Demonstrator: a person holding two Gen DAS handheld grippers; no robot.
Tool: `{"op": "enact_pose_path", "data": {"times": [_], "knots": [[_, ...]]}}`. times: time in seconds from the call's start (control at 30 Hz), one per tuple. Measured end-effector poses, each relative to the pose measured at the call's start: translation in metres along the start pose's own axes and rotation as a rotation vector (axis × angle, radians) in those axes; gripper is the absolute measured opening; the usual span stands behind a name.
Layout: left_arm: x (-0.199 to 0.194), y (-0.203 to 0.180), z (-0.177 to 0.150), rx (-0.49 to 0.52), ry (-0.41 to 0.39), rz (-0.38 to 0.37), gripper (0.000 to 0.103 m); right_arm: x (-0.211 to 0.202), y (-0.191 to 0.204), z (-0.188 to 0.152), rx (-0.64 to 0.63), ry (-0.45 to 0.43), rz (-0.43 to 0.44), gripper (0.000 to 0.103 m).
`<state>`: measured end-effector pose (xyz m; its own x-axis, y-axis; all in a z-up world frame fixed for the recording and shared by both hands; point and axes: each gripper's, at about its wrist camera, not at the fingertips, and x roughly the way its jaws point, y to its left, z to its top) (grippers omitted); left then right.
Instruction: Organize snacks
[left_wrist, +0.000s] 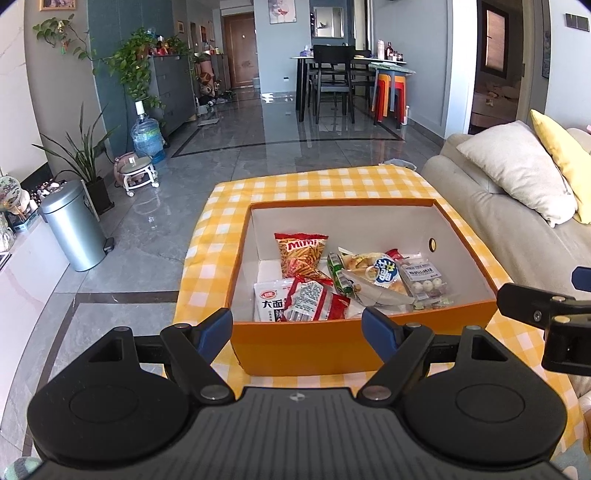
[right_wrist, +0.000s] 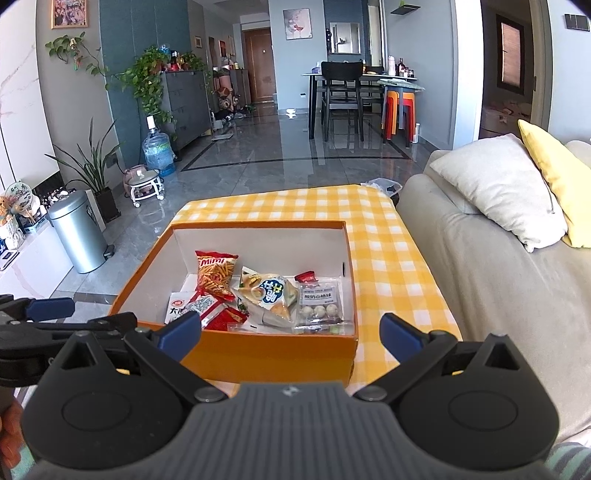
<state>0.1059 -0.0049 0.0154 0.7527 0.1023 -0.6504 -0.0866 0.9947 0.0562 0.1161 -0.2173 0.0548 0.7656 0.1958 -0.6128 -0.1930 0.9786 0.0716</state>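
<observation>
An orange box (left_wrist: 306, 343) with a white inside stands on a yellow checked table (left_wrist: 295, 184). Several snack packs lie in it: a red Mimi chips bag (left_wrist: 301, 254), a white noodle pack (left_wrist: 271, 299), a red-and-clear pack (left_wrist: 314, 299), a sandwich pack (left_wrist: 376, 273) and a clear pack of white balls (left_wrist: 424, 280). My left gripper (left_wrist: 297, 328) is open and empty at the box's near wall. My right gripper (right_wrist: 291, 332) is open and empty, near the box's (right_wrist: 269, 354) near right corner. The chips bag (right_wrist: 216, 273) and the ball pack (right_wrist: 319, 306) show there too.
A beige sofa (right_wrist: 498, 280) with a white cushion (right_wrist: 495, 184) and a yellow one runs along the table's right side. A silver bin (left_wrist: 72, 229), plants and a water jug stand on the floor at the left. A dining table with chairs is far back.
</observation>
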Motion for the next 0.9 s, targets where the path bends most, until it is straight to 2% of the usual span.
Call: {"op": "enact_pose_path", "data": {"times": [0.5,0.9], "knots": [[-0.0073,0.0050,0.0043,-0.036,-0.012,0.010,0.093,-0.0012,-0.0008,0.0006,0.008,-0.006,-0.003,0.099],[-0.0089,0.0024,0.0063,-0.022,-0.019,0.016,0.093,-0.0027,-0.0024,0.0008,0.013,-0.012,-0.005,0.099]]}}
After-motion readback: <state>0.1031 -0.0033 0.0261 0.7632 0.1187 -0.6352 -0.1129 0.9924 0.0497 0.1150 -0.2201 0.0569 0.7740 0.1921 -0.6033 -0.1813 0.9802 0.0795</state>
